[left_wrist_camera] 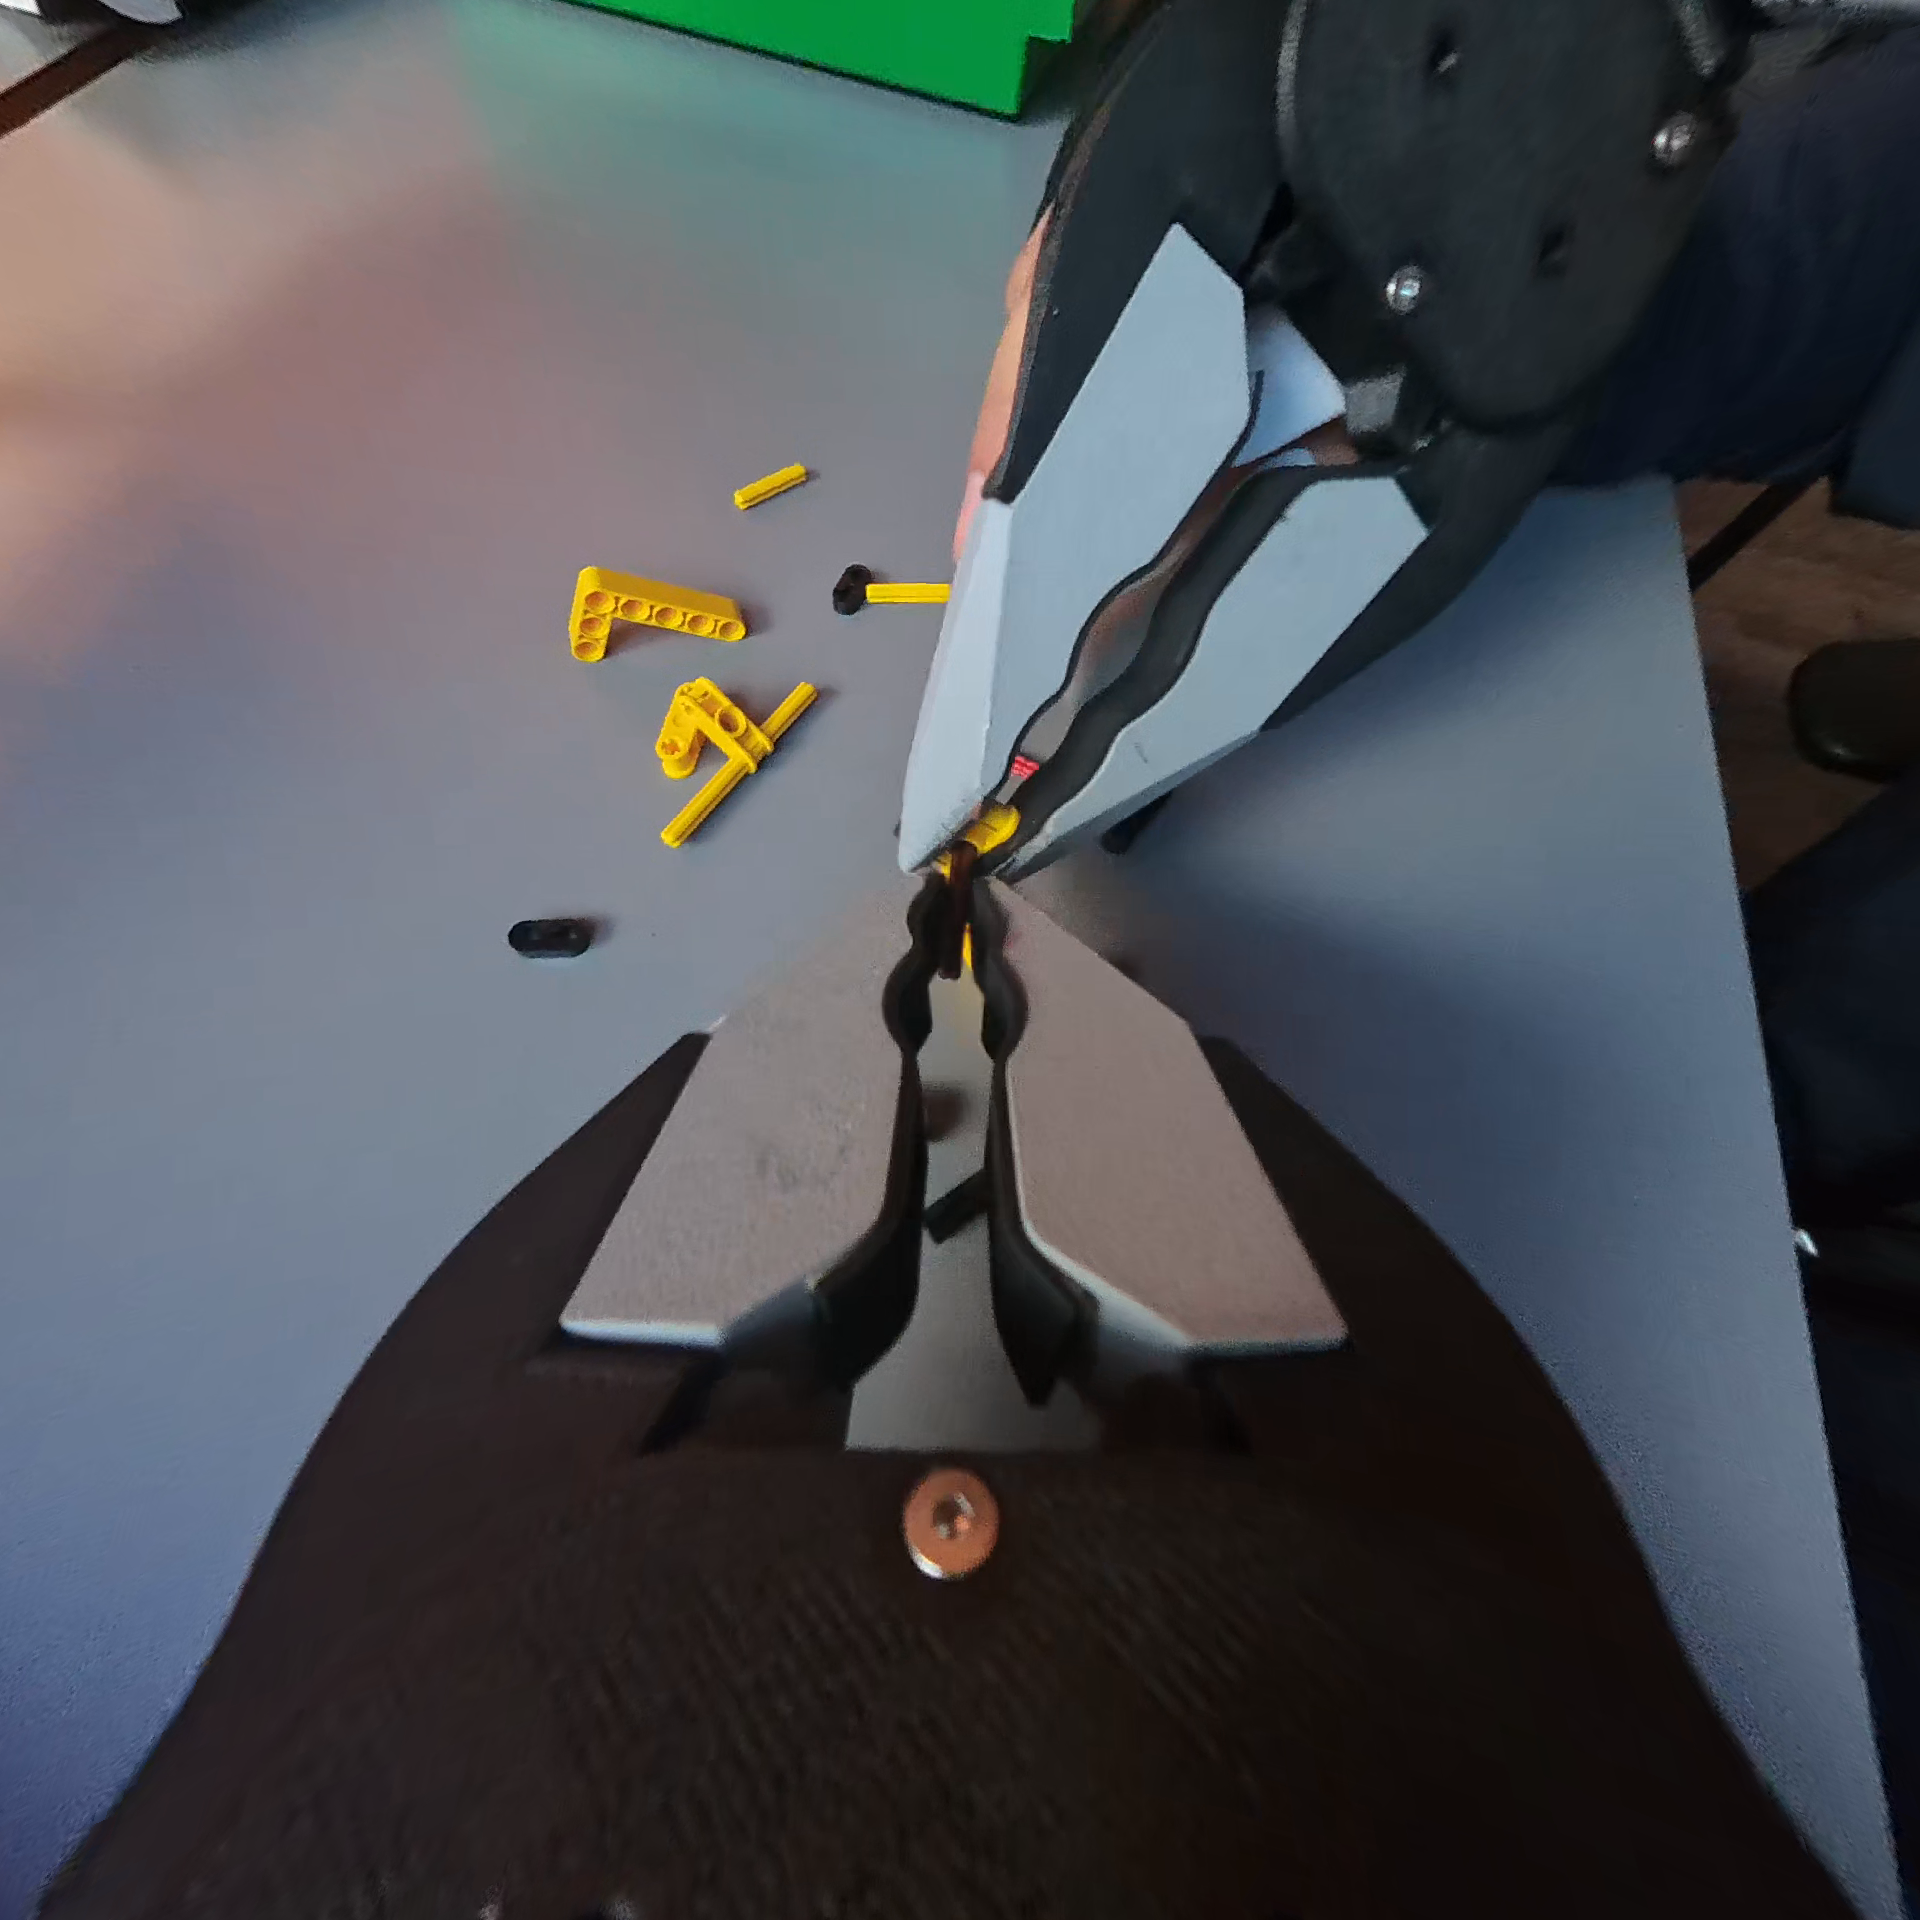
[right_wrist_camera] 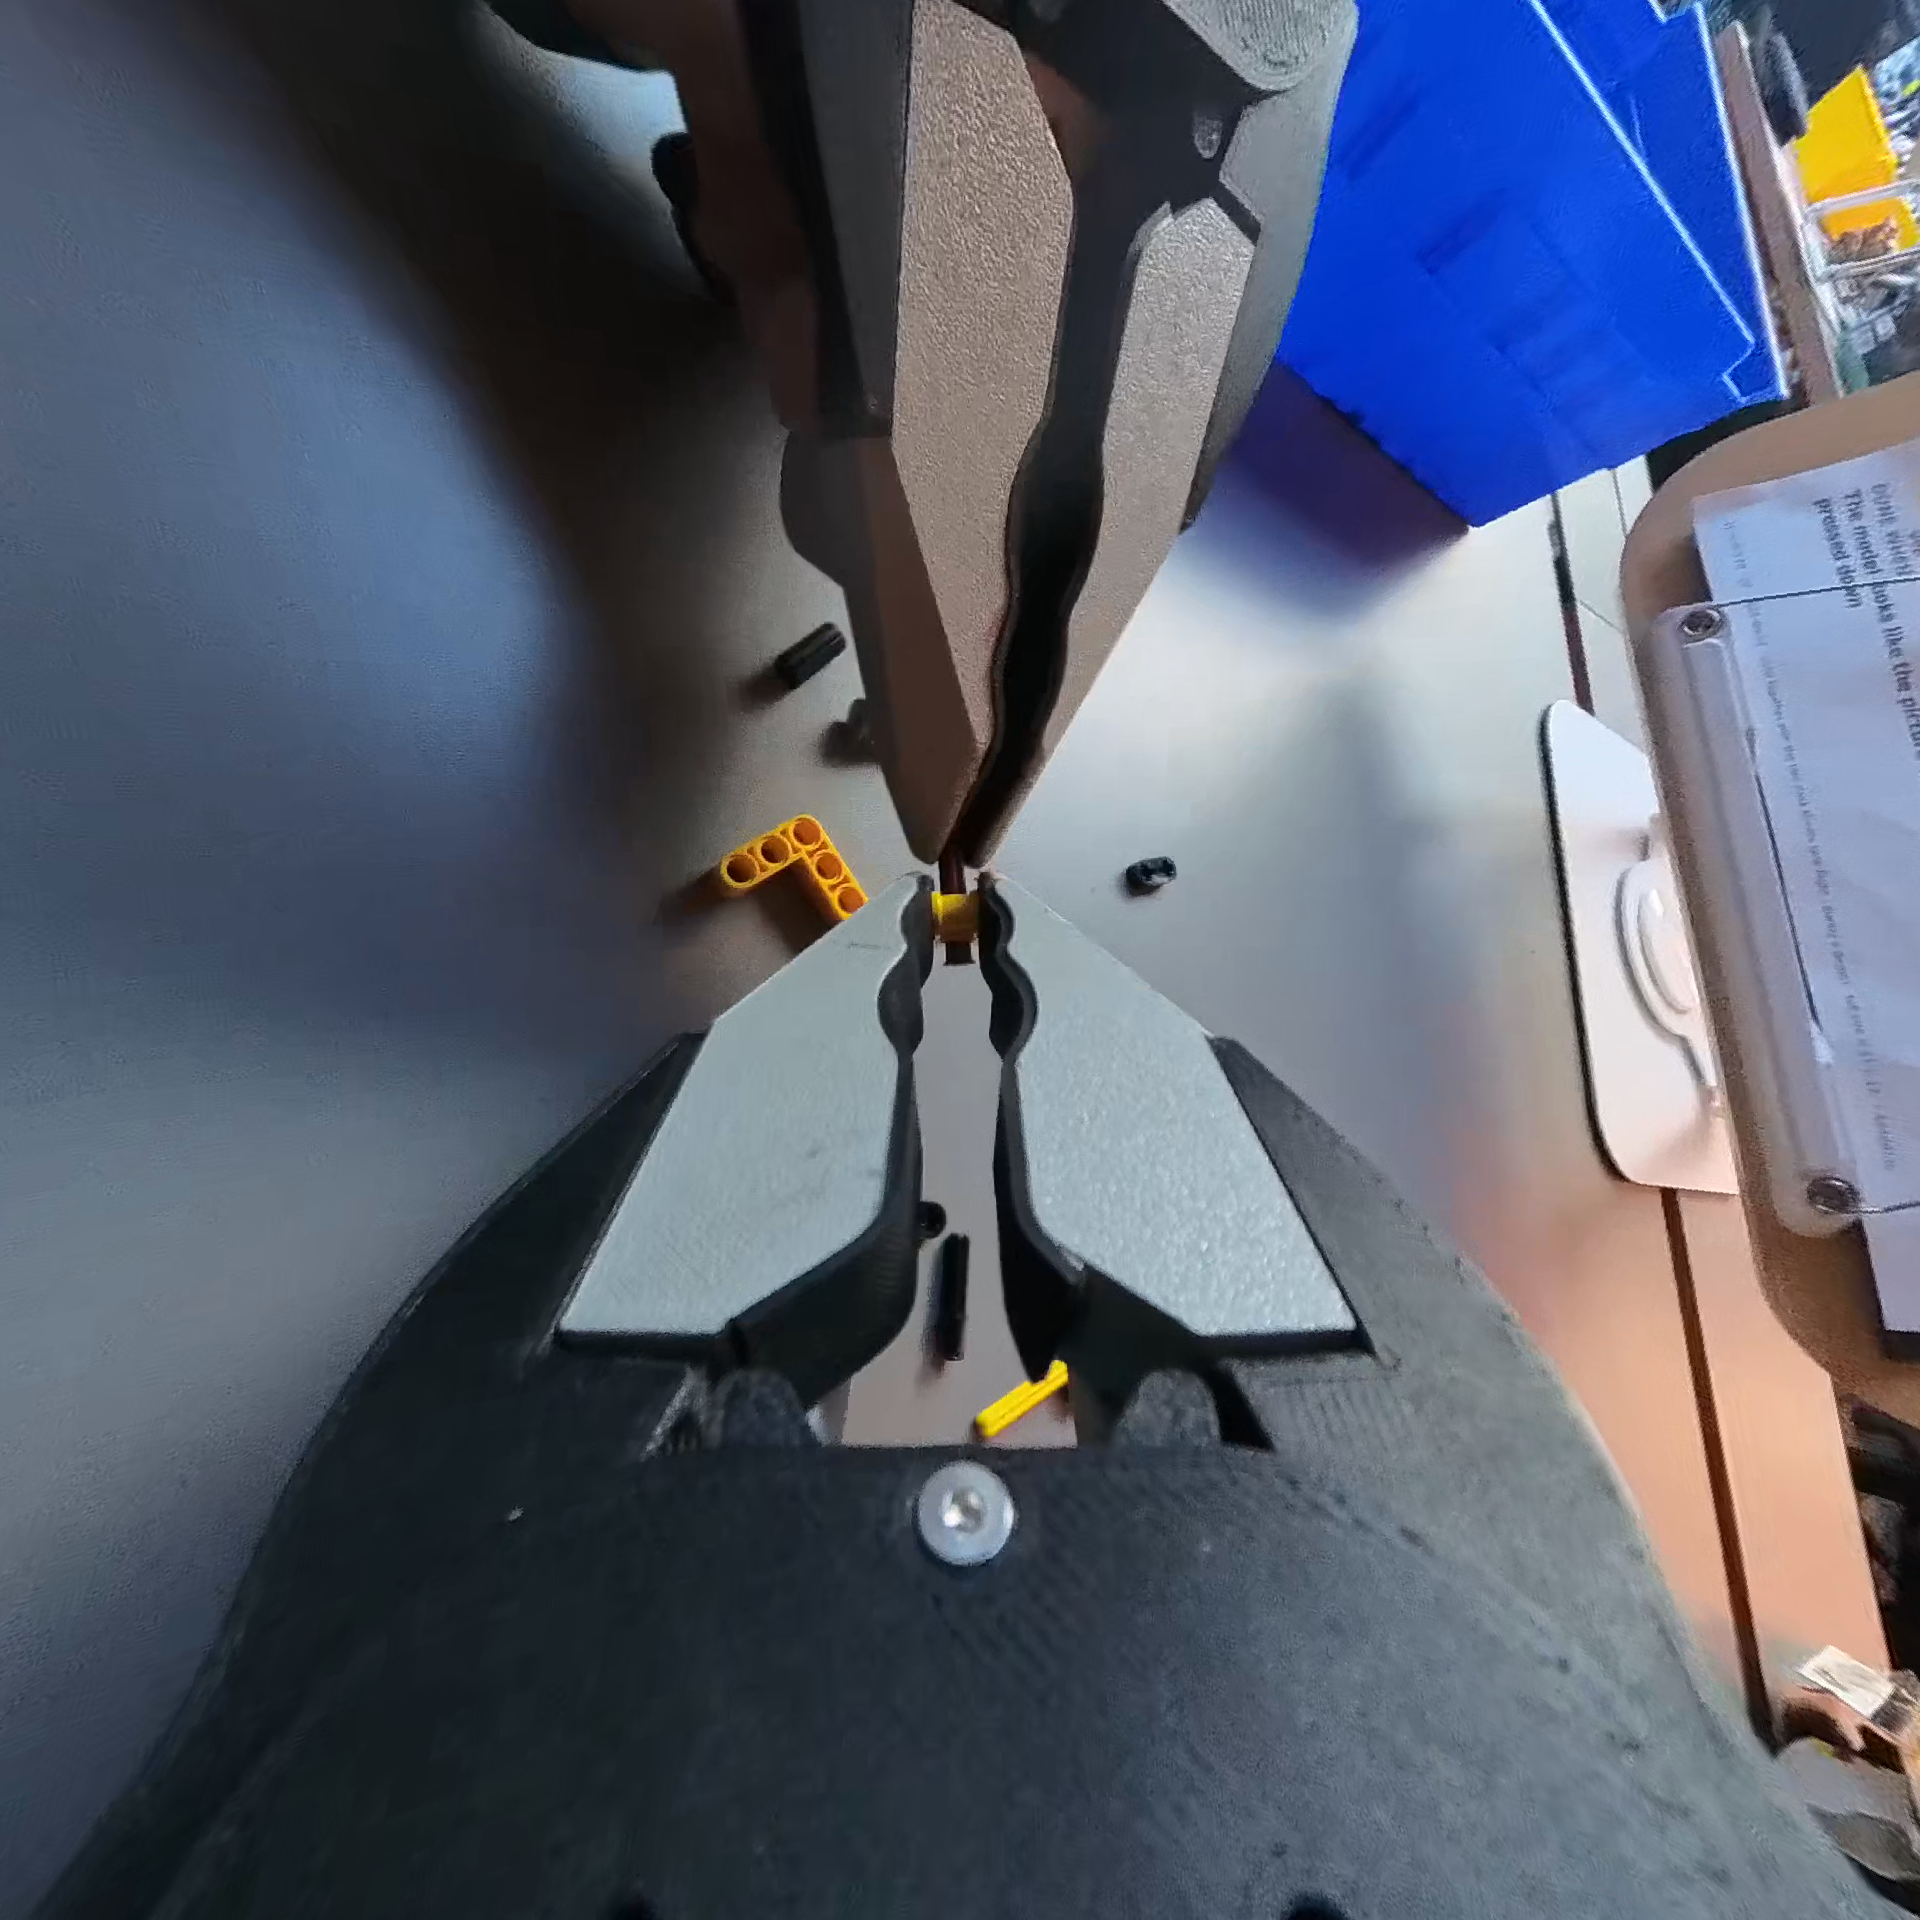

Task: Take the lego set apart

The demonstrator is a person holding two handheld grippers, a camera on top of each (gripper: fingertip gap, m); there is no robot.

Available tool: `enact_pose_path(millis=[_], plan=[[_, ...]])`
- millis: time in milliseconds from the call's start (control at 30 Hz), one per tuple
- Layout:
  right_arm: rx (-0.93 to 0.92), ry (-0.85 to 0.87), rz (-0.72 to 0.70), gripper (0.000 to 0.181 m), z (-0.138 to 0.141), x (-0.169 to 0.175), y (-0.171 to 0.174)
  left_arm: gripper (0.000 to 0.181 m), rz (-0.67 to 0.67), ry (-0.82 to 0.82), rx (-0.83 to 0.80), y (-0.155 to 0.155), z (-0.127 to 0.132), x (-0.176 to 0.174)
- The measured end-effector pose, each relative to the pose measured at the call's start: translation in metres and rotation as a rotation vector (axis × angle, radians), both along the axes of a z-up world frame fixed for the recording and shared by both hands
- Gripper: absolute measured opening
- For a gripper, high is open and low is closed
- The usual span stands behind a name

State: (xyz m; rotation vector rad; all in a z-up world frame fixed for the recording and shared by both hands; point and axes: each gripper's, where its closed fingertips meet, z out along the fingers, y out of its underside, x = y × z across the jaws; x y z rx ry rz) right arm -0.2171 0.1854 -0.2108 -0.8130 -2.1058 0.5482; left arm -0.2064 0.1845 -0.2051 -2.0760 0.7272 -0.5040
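Both grippers meet tip to tip above the grey table (left_wrist_camera: 312, 1143) on one small lego piece. My left gripper (left_wrist_camera: 951, 904) is shut on a dark axle (left_wrist_camera: 951, 935). My right gripper (right_wrist_camera: 951, 899) is shut on a small yellow connector (right_wrist_camera: 951, 912) that sits on that axle. In the left wrist view the right gripper (left_wrist_camera: 961, 847) comes in from the upper right with the yellow connector (left_wrist_camera: 992, 826) at its tips. In the right wrist view the left gripper (right_wrist_camera: 956, 847) comes down from above, holding the dark axle (right_wrist_camera: 951, 864).
Loose parts lie on the table: a yellow L-beam (left_wrist_camera: 649, 613), a yellow connector on a long axle (left_wrist_camera: 727, 748), a short yellow axle (left_wrist_camera: 769, 485), a black link (left_wrist_camera: 551, 935). A green box (left_wrist_camera: 914, 42) and a blue bin (right_wrist_camera: 1507, 260) stand at the back. Papers (right_wrist_camera: 1829, 831) lie at the right. My two grippers' fingertips are within a few centimetres of each other. My right gripper's tips are some 8 cm from the black link (left_wrist_camera: 551, 935). The right camera catches it too, in the right wrist view (right_wrist_camera: 1149, 874).
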Motion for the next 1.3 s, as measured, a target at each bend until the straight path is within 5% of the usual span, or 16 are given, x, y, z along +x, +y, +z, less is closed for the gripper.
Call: enact_pose_path(millis=[267,567,733,1200,1300], plan=[[0.095,0.025,0.021,0.006,-0.005,0.005,0.0,0.001,0.023,0.021,0.0,-0.004,-0.005,-0.001],[-0.23,0.033,0.062,0.005,0.01,0.003,-0.002,0.001,0.004,-0.096,0.023,-0.002,0.008,0.002],[-0.155,0.125,0.047,0.019,0.026,0.006,0.004,0.001,0.016,-0.172,0.062,-0.002,0.02,-0.004],[-0.408,0.076,0.104,0.0,0.032,0.014,-0.013,0.001,-0.044,-0.291,0.129,-0.004,0.04,0.005],[-0.34,0.051,0.1,0.0,0.024,0.014,-0.011,0.001,-0.051,-0.269,0.13,-0.005,0.038,0.007]])
